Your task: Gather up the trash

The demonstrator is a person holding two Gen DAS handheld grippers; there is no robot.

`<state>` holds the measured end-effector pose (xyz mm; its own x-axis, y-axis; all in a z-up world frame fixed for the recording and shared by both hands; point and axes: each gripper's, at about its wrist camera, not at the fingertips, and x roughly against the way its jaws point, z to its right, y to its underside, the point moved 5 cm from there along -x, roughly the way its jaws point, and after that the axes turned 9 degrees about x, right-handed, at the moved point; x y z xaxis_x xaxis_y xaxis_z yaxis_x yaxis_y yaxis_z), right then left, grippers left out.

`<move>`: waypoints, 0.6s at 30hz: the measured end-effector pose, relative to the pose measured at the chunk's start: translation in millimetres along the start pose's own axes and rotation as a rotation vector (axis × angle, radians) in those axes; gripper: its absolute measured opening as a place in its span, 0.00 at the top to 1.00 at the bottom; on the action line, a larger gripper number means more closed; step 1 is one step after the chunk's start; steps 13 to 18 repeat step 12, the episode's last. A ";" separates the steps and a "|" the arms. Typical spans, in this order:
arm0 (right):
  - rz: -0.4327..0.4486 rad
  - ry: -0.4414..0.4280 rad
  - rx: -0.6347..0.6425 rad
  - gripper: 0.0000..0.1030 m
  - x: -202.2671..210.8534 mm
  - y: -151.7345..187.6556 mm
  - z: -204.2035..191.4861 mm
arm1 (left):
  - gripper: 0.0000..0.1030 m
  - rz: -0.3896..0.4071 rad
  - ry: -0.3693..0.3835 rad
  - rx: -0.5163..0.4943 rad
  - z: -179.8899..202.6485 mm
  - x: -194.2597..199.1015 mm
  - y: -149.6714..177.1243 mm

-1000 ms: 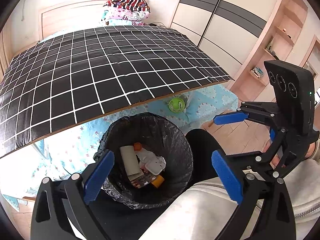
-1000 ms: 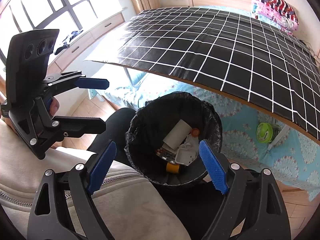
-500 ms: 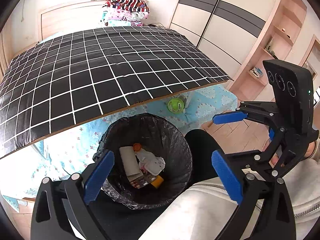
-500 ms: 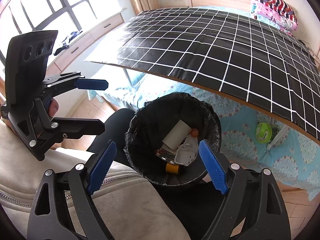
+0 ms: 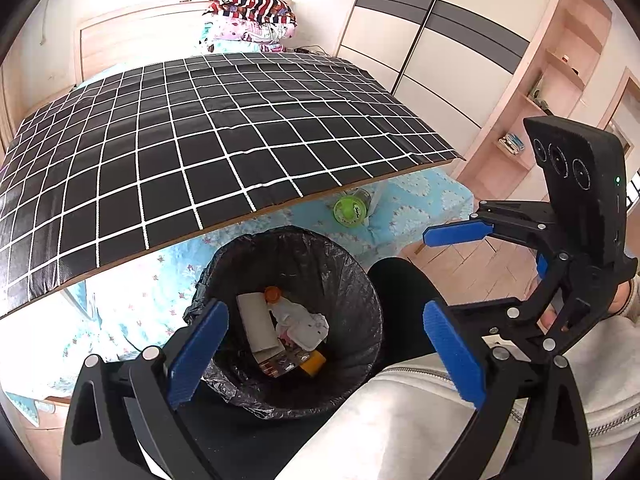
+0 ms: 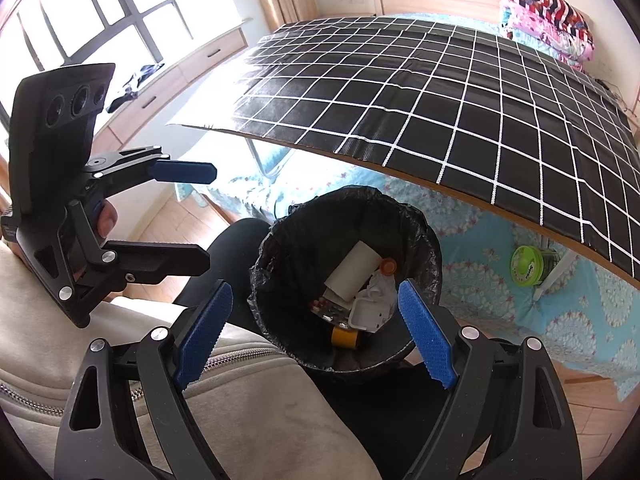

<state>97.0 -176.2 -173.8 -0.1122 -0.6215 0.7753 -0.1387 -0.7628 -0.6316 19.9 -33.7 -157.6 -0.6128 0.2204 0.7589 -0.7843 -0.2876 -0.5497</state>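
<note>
Your right gripper (image 6: 316,334) hung with its blue-padded jaws spread wide and nothing between them, above the round bin lined with a black plastic bag (image 6: 428,236). In the bin lay a white cardboard tube (image 6: 352,270), crumpled white paper (image 6: 378,286) and a yellow tape roll (image 6: 344,337). Your left gripper (image 6: 204,216) was spread too, at the left, beyond your grey zipped sleeve (image 6: 256,412).

Bright daylight pours from the window (image 6: 100,12) at upper left — glare whitens the near corner of the checked tabletop (image 6: 400,92). Both fisheye views stay sharp, bowed and black-vignetted at edges.
</note>
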 end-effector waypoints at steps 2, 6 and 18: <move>0.000 -0.001 0.000 0.17 -0.1 0.1 0.2 | 0.08 0.000 0.000 0.002 -0.7 0.4 -0.2; 0.000 -0.001 0.000 0.17 0.4 0.0 0.1 | 0.08 -0.002 0.003 0.007 -2.1 0.0 -0.8; -0.004 0.004 -0.004 0.17 -0.6 0.1 -0.2 | 0.08 -0.006 0.009 0.003 -0.5 -2.3 -0.3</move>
